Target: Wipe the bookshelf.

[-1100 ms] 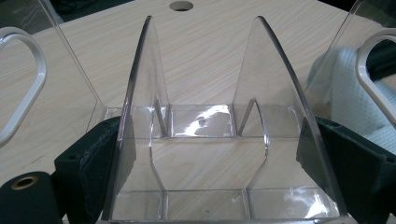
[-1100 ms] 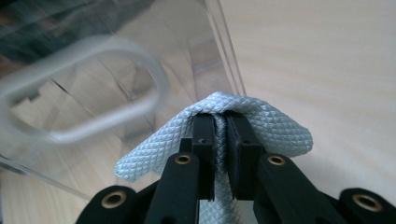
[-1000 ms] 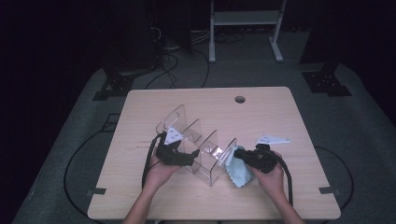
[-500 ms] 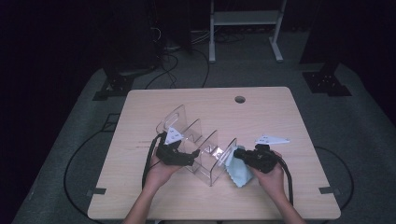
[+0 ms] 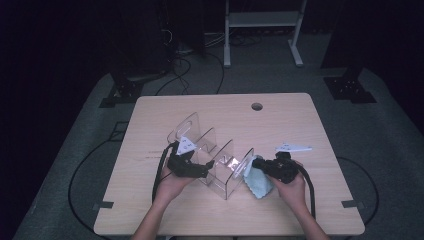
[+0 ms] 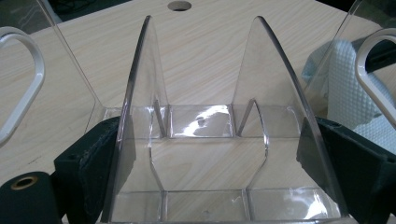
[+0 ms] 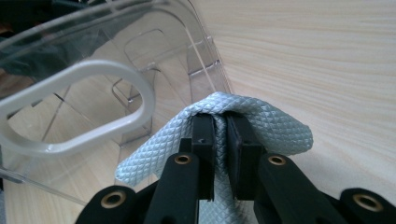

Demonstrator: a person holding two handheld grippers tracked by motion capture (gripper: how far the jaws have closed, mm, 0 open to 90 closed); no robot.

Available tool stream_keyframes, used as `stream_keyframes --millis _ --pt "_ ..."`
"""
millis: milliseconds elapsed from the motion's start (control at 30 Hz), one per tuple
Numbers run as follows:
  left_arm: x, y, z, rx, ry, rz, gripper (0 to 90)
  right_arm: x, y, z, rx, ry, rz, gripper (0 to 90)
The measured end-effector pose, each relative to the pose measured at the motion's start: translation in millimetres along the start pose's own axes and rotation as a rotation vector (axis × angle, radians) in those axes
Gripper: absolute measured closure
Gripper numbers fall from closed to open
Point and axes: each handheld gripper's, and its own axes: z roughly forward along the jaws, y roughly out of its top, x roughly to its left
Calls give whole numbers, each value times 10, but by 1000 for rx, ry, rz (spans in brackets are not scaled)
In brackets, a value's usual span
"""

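The table (image 5: 300, 210) carried a clear rack (image 5: 220, 160) near its front middle, dividers upright. At the rack's left end the left gripper (image 6: 205, 154) had its jaws spread wide around the outer walls, pads pressed against the plastic on both sides, grasping the rack. At the rack's right end the right gripper (image 7: 220, 140) was clenched on a fold of pale blue cloth (image 7: 261, 123), which bunched over the jaw tips right against the end panel.
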Motion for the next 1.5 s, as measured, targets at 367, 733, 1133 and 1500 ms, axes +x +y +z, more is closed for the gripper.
stream_keyframes --millis 367,733,1133,1500 --pt "2 3 2 3 -2 0 82 95 149 -124 -63 25 -25 819" --pt "1 3 1 7 -6 3 81 145 246 -196 -61 14 -55 819" --pt "-2 3 9 7 -17 2 79 114 594 -299 -47 1 -71 819" --pt "-1 4 9 9 -17 1 79 401 706 -338 13 45 -169 825"
